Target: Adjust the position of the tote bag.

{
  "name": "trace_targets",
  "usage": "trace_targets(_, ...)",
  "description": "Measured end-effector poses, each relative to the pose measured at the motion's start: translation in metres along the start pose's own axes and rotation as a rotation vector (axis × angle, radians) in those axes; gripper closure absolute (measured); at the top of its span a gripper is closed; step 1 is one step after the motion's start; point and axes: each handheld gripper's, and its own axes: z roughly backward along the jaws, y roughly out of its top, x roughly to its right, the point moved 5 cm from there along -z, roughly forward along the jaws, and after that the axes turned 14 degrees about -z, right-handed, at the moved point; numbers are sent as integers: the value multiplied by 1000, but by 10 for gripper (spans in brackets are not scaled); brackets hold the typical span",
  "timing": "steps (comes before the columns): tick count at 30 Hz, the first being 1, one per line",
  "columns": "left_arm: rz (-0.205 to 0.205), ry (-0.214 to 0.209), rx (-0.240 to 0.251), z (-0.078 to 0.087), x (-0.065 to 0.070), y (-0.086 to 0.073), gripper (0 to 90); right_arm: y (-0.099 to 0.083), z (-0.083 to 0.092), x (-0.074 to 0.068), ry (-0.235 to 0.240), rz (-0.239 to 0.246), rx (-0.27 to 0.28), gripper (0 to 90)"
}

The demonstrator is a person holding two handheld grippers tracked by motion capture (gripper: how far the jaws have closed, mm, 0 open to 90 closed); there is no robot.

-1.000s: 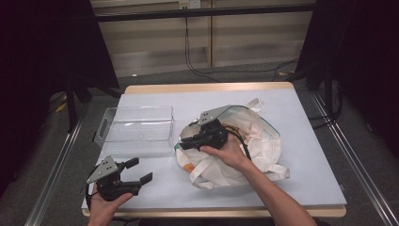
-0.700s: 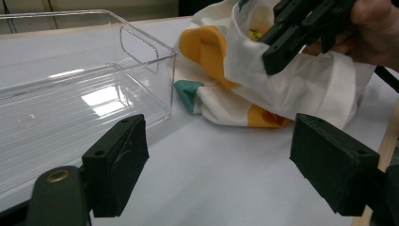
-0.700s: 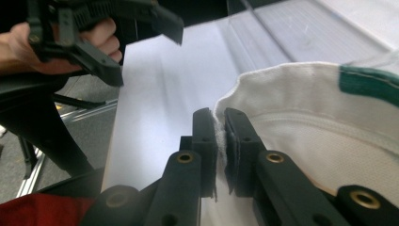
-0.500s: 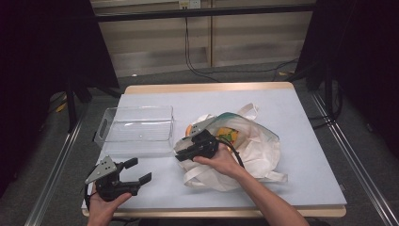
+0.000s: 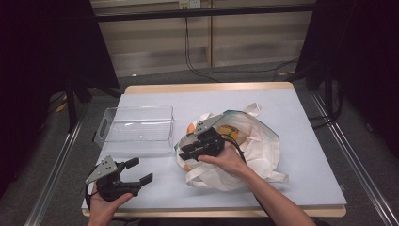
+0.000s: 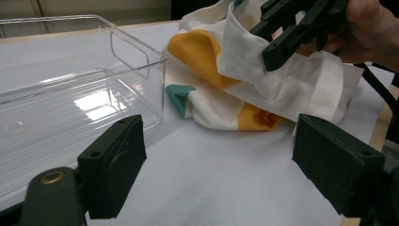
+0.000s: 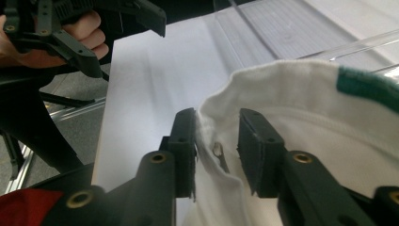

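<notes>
Bag (image 5: 244,146) rim sits between the right gripper (image 7: 217,141) jaws, just opening, not pinching. Left gripper (image 5: 136,172) waits open, empty. Box (image 5: 136,129) has nothing in it.

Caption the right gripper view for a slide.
Right gripper, jaws just opening, straddles the white cloth bag's rim; clear plastic bin beyond.

Overhead view and both close tool views share the bag (image 5: 244,141).
</notes>
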Motion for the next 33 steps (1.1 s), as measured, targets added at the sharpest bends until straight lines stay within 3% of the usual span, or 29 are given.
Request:
trace_targets(4,-21,-34,-3,-4,5,3,201,0,19,3,-20,-16,45,502)
trace_targets(9,-29,-69,-7,-13,10,8,238,-4,41,7,-33,-31,84,440)
trace_targets(12,-21,-131,-2,-19,16,12,338,-8,57,9,-54,-38,100,446)
trace_targets(17,-48,-191,-37,-29,29,16,371,-23,75,18,-86,-74,113,510)
trace_targets(22,-88,-224,-63,-35,37,21,439,-41,92,25,-111,-95,122,582)
trace_targets(26,-94,-239,-59,-42,43,27,480,-49,112,28,-144,-104,144,597)
trace_targets(29,-58,-289,-24,-49,48,36,497,-58,130,35,-187,-125,182,583)
trace_targets(33,-106,-306,-24,-60,56,48,521,-62,153,39,-223,-129,255,592)
